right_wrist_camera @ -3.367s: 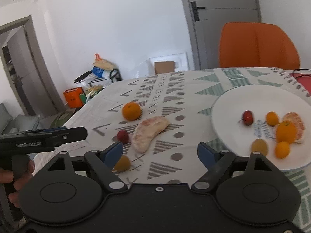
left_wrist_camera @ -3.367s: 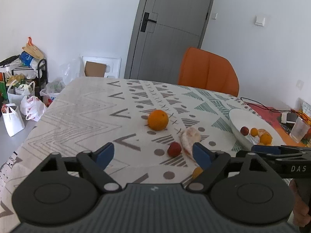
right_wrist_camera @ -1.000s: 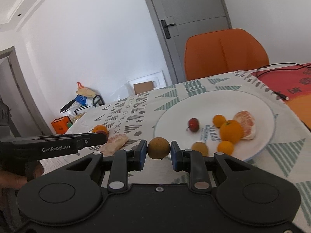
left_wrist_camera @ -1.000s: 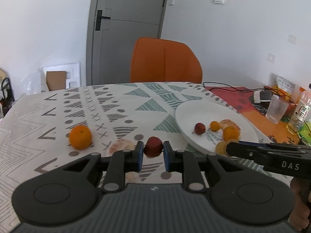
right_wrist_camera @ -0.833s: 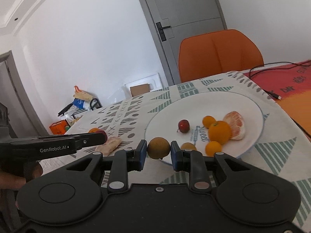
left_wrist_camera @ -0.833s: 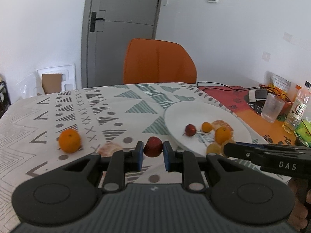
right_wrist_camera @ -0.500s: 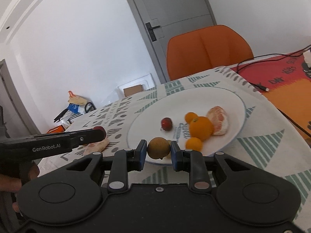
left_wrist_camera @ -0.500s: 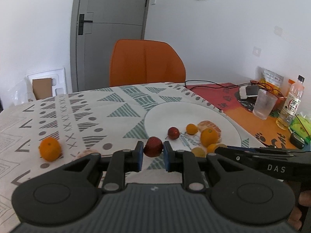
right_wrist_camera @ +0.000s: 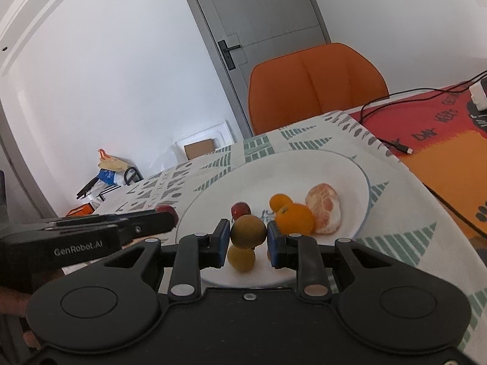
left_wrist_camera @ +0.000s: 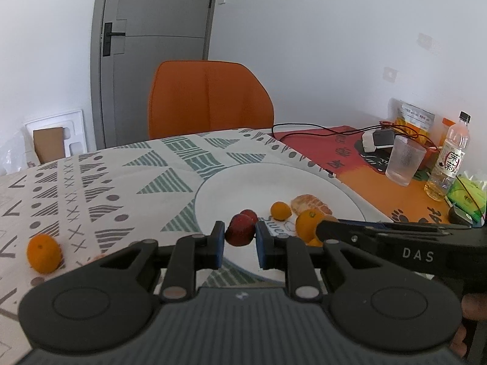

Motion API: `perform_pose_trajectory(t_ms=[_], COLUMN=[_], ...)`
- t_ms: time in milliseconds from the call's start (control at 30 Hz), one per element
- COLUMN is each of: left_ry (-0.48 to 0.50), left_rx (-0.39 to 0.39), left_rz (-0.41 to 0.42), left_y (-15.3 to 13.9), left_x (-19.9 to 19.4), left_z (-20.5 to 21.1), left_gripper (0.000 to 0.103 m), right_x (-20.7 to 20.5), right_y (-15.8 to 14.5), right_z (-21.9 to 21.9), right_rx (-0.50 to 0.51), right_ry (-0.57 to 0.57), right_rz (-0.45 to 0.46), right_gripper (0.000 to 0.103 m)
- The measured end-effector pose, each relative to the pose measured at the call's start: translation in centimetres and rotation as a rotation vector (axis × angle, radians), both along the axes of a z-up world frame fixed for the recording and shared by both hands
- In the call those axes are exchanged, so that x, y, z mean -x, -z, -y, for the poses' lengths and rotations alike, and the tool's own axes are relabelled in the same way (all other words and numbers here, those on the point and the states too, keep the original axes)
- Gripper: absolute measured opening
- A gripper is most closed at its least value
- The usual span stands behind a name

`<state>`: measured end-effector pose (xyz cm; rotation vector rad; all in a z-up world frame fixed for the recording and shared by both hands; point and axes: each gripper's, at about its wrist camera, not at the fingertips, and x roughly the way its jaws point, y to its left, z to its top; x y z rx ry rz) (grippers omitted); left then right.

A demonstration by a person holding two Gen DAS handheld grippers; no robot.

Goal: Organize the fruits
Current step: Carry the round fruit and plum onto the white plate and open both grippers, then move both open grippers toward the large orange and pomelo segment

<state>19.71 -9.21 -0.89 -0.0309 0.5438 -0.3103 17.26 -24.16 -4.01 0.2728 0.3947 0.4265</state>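
My left gripper is shut on a small red fruit and holds it above the near rim of the white plate. My right gripper is shut on a brownish-green round fruit over the plate's near part. On the plate lie another red fruit, a small orange, a larger orange, a peeled citrus piece and a yellow fruit. An orange rests on the patterned tablecloth to the left.
An orange chair stands at the table's far edge. At the right are a red-orange mat with a black cable, a glass cup, a bottle and packets. Bags and a box sit on the floor by the wall.
Both grippers closed on a fruit from the tablecloth, then carried them rightward to over the plate. In the last second the plate has drawn nearer in both views.
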Motion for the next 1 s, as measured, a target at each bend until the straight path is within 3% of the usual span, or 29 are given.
perform_pose_trajectory(t_ms=[67,133,167,333,433,500,633,767,1000], left_ry=[0.004,0.006,0.007,0.023,-0.003,-0.015,-0.071,-0.128,-0.187], left_rx=[-0.001,0.004,0.006,0.006,-0.002,0.000,0.009,0.008,0.004], left_rz=[0.002,0.001,-0.002,-0.006,0.010,0.005,0.009,0.022,0.030], left_y=[0.0,0.0,0.1,0.3,0.1,0.0,-0.2,-0.5,-0.6], left_x=[-0.3,-0.7,-0.8,-1.3,-1.1,-1.1,-0.6,0.0,1.2], left_z=[0.2,0.3,0.3,1.0,0.9,0.5,-1.1,-2.9,-5.5], left_gripper=[0.020,0.020,0.020,0.021,0.027,0.032,0.057,0.073,0.091], right_x=[-0.4,-0.5,-0.6,-0.3,-0.3,-0.3,-0.2,-0.1,0.0], right_y=[-0.2,-0.2,-0.3,0.1,0.4,0.5,0.4,0.5,0.3], right_z=[-0.1,-0.1,-0.1,0.3,0.4,0.4,-0.1,-0.7,-2.0], right_rx=[0.000,-0.011,-0.011,-0.011,-0.012,-0.010,-0.002,0.000,0.011], right_ry=[-0.001,-0.005,-0.003,0.004,0.009,0.009,0.001,-0.007,-0.021], right_rz=[0.005,0.014,0.011,-0.005,-0.018,-0.022,-0.023,-0.024,-0.014], right_gripper=[0.027,0.041,0.042,0.042,0.043,0.043,0.047,0.049,0.063])
